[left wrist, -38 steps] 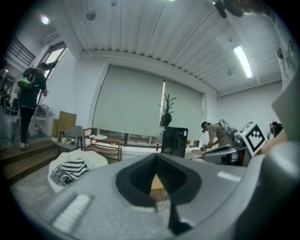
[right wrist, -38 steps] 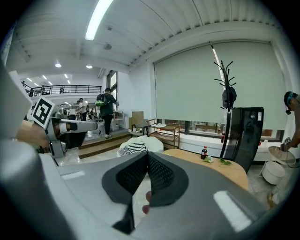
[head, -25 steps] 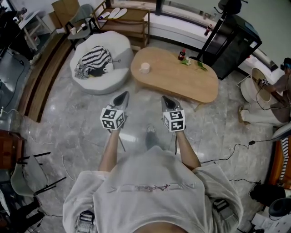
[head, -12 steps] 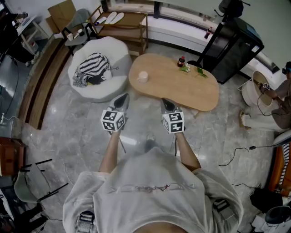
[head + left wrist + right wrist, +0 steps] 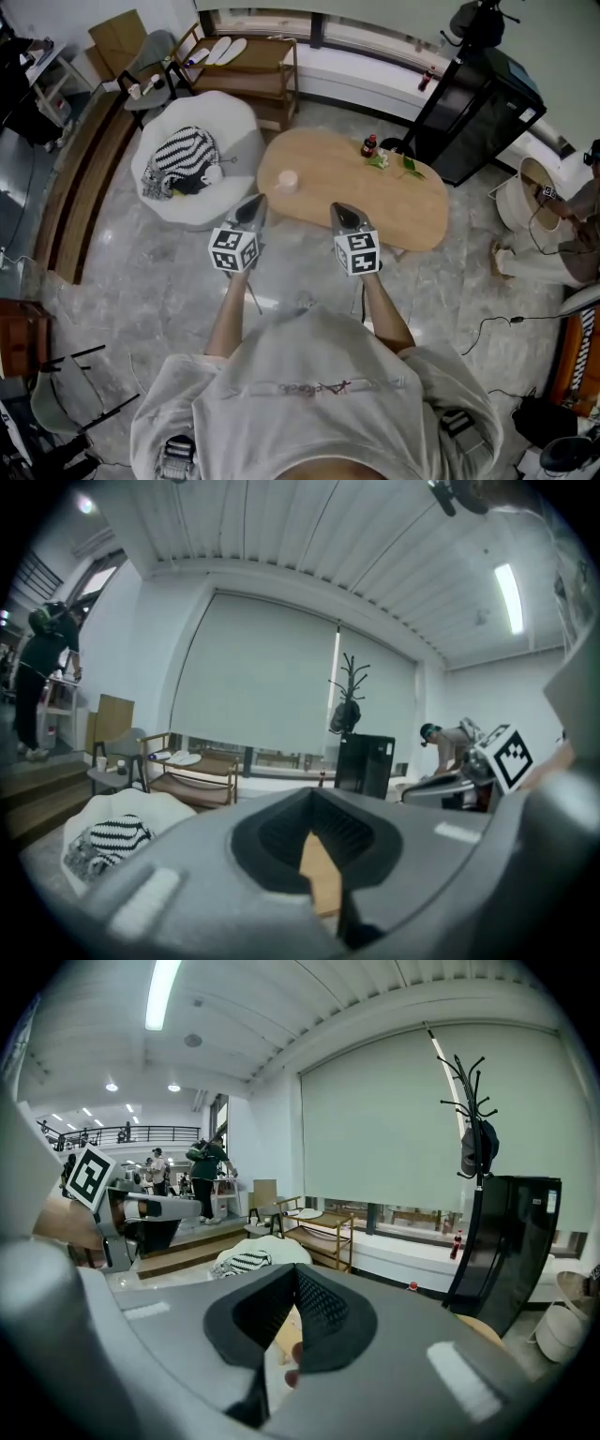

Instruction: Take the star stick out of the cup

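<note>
A pale cup (image 5: 287, 180) stands near the left end of the oval wooden table (image 5: 375, 202). It is too small for me to make out a star stick in it. My left gripper (image 5: 254, 202) and right gripper (image 5: 340, 210) are held side by side over the floor, short of the table's near edge, pointing at it. Both look shut with nothing in them. In the left gripper view the left gripper (image 5: 313, 793) shows a sliver of the table through its pads. The right gripper (image 5: 296, 1267) frames a small pinkish object I cannot identify.
A small dark bottle (image 5: 368, 146) and green bits (image 5: 409, 165) lie on the table's far side. A white beanbag (image 5: 195, 155) with a striped cloth sits left of it. A wooden shelf (image 5: 251, 54), a black cabinet (image 5: 478, 98), floor cables (image 5: 487, 319) and a person (image 5: 567, 211) are around.
The table and beanbag have slid closer to the grippers in the head view as I step forward. Both grippers keep the same side-by-side pose and stay shut.
</note>
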A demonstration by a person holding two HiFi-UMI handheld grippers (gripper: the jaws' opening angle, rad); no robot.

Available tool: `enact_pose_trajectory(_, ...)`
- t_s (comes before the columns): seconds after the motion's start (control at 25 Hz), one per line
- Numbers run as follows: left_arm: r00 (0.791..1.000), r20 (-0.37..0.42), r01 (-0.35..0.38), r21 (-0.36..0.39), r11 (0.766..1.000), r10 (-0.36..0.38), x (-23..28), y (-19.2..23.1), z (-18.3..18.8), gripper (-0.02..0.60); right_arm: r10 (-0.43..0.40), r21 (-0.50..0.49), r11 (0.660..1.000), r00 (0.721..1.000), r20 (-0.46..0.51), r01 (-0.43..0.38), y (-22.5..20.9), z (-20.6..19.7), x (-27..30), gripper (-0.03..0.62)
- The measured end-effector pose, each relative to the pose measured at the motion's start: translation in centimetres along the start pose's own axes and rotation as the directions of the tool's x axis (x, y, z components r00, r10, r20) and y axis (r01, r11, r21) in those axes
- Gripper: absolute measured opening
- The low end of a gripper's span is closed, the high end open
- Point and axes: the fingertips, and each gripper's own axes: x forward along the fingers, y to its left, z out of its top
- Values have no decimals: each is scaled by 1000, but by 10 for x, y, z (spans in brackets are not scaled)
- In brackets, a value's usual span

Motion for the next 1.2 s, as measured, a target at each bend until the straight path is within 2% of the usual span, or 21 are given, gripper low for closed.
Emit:
enact_pose_trajectory(0.16,1000,7,-4,2,1000,4,30,10,6,0,11,-4,1000,1000,-1,-11,-20,7,26,6)
enact_pose_trajectory(0.36,1000,-5,-28,-17,999,28,45,23,-3,0,34,0,999,999,-12,-34,-28,6,48,6)
enact_pose_trajectory(0.84,997,-40,-69,-27,997,68,35,31,-18,0,79,17,997,996,-28,-78,-20,-5,61,6)
enact_pose_trajectory(1.2,993,-109,-52,-35,998,48,44,34,-47,0,81,58,995,995,-58,-78,-23,-27,74,6)
